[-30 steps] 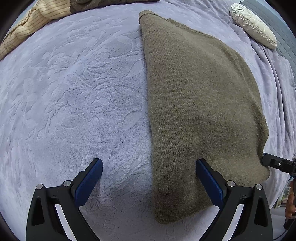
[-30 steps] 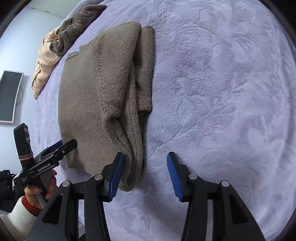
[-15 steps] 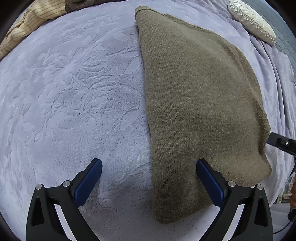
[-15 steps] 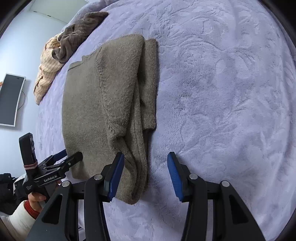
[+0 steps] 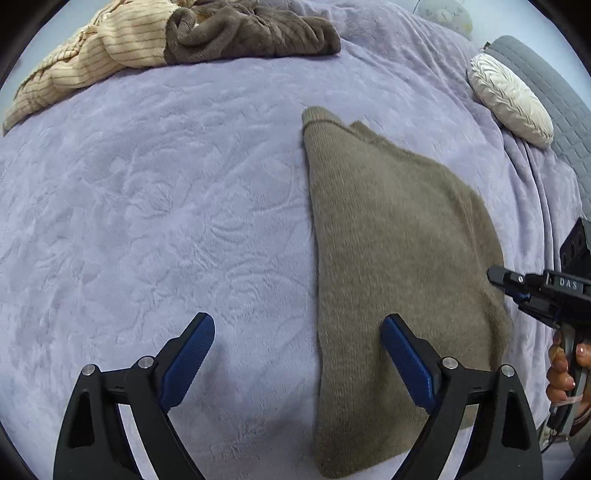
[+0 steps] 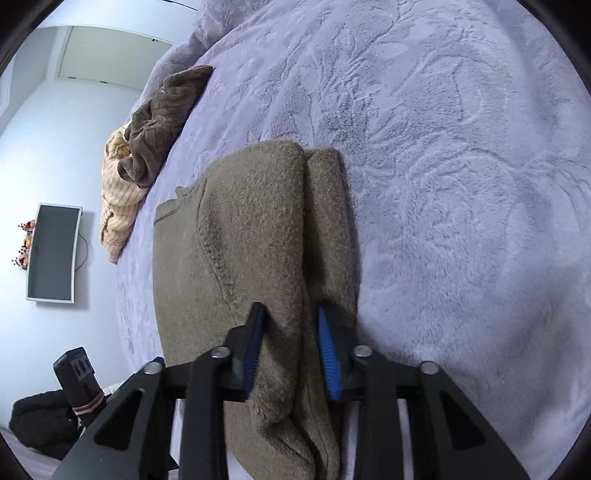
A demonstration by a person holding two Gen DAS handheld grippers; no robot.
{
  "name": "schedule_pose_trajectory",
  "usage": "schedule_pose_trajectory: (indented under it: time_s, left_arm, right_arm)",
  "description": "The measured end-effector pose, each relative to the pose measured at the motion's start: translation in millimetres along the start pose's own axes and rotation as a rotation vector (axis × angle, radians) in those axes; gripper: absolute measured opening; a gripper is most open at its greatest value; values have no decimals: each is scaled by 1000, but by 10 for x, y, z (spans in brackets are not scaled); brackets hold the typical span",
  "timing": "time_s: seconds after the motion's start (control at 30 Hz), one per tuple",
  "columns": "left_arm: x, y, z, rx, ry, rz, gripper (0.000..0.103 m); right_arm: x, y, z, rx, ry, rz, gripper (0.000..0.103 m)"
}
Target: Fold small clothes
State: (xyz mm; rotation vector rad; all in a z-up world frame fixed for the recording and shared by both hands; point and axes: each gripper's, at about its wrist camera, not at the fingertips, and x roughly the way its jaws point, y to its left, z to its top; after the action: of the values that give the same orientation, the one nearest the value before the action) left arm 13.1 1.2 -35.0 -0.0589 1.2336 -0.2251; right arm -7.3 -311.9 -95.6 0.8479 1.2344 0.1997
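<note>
Sweater: olive-brown knit sweater (image 5: 399,258) lay flat on the lavender bedspread (image 5: 166,221), already folded into a long strip. It filled the centre-right of the left wrist view and ran up the middle of the right wrist view (image 6: 236,258).
Feel: looked soft, thick and floppy, pretty light, nothing fragile about it. Fuzzy knit, so I'd guess it grips well against the pads and also drags on the plush bedspread instead of sliding.
Where to grab: the stacked layers along the folded side looked like the spot, pinching all the layers at once so none peel off. The near corners at the bottom of the frame seemed the natural handles for the next fold.
Right gripper: right gripper (image 6: 290,354) was closing, with the bunched folded edge of the sweater sitting between its blue pads (image 6: 327,365). Looked to me like the pads were already squeezing the fabric.
Left gripper: left gripper (image 5: 295,358) was spread wide and just starting to close, holding nothing. One pad was over bare bedspread, the other over the sweater, with its left edge between them.
Pose: left one pointed steeply down at the bed, right one came in at a shallower slant.
Other stuff: crumpled brown garment (image 5: 251,33) and striped beige garment (image 5: 92,55) sat in the upper left, well apart from the sweater.
</note>
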Motion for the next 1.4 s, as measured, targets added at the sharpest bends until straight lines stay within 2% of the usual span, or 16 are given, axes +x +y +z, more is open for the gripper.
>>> schedule_pose_trajectory:
  time_s: [0.03, 0.1, 0.23, 0.4, 0.6, 0.67, 0.87, 0.93, 0.97, 1.0, 1.03, 1.13, 1.17, 1.2, 1.23, 1.4]
  left_arm:
    - [3, 14, 80, -2, -12, 6, 79]
    - [47, 10, 191, -2, -17, 20, 79]
    - [247, -94, 212, 31, 4, 20, 79]
    - [302, -178, 128, 20, 8, 0, 79]
    - [282, -169, 161, 43, 10, 16, 79]
    - [284, -139, 164, 31, 17, 7, 79]
    - [277, -147, 156, 31, 22, 13, 79]
    - [268, -156, 159, 37, 26, 17, 79]
    - [261, -159, 160, 39, 29, 18, 79]
    - [251, -160, 160, 42, 31, 19, 79]
    - [243, -159, 158, 46, 32, 19, 79]
    - [234, -156, 156, 49, 47, 20, 81]
    - [232, -154, 158, 47, 49, 26, 86]
    - [227, -153, 158, 48, 45, 41, 97]
    - [215, -149, 152, 50, 38, 49, 99]
    - [216, -169, 132, 55, 37, 60, 99]
  right_arm:
    - [-15, 36, 28, -14, -5, -1, 15]
    - [-73, 151, 74, -74, -8, -23, 14]
    - [-82, 331, 77, -206, 5, -153, 13]
    - [66, 214, 100, -255, 22, -273, 9]
    - [-13, 22, 51, -209, 49, -332, 5]
    - [-124, -72, -7, -158, 46, -256, 6]
    - [-466, -224, -27, -7, -29, -112, 8]
    - [-487, -204, -10, 2, -31, -80, 18]
    - [-469, -159, -17, -7, -26, -73, 33]
    - [-449, -114, -19, -20, -20, -70, 53]
    - [-418, -72, -6, -30, -17, -69, 60]
    - [-368, 19, -10, -51, -8, -54, 62]
    - [-328, 65, -5, -53, -6, -54, 62]
    - [-278, 78, 0, -51, -3, -52, 62]
    - [-252, 79, 4, -46, 2, -48, 62]
    - [-205, 75, -19, -45, 16, -38, 62]
